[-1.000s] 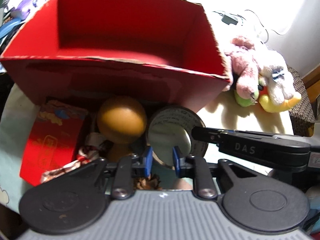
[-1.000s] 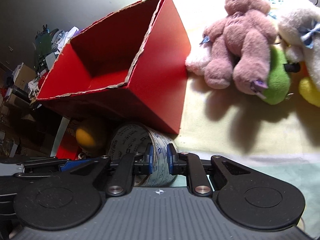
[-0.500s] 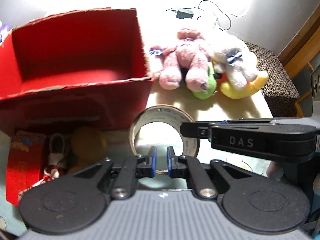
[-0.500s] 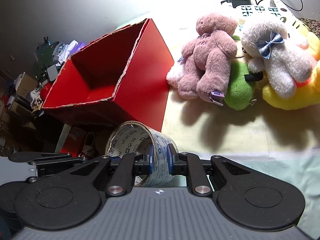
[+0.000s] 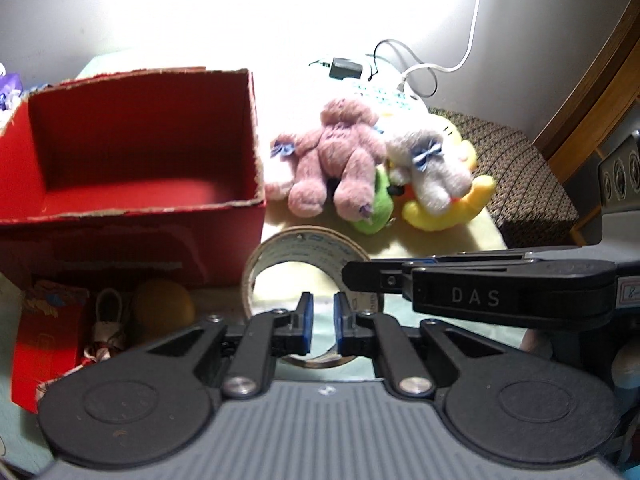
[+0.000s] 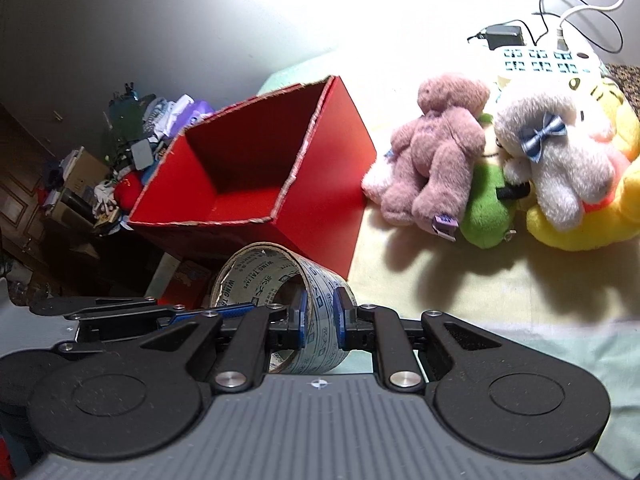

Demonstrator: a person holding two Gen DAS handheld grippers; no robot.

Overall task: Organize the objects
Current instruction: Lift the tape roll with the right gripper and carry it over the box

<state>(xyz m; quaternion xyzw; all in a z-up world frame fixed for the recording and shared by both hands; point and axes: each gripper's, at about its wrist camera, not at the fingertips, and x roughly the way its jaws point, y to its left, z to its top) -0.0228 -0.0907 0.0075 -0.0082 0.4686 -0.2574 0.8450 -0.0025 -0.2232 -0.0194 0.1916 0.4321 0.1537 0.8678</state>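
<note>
the roll of tape (image 6: 280, 280) is a pale ring with small blue print and a brown edge. it stands on its edge, pinched from two sides: the right gripper (image 6: 320, 316) squeezes its wall, and the left gripper (image 5: 320, 322) squeezes its near rim. the red box (image 5: 132, 184) sits just behind, left of the tape.

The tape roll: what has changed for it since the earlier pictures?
The tape roll was lifted off the clutter in front of the red box. The left claw closed on its near rim; the right claw kept pinching its wall. The box and the plush toys stayed put.
</note>
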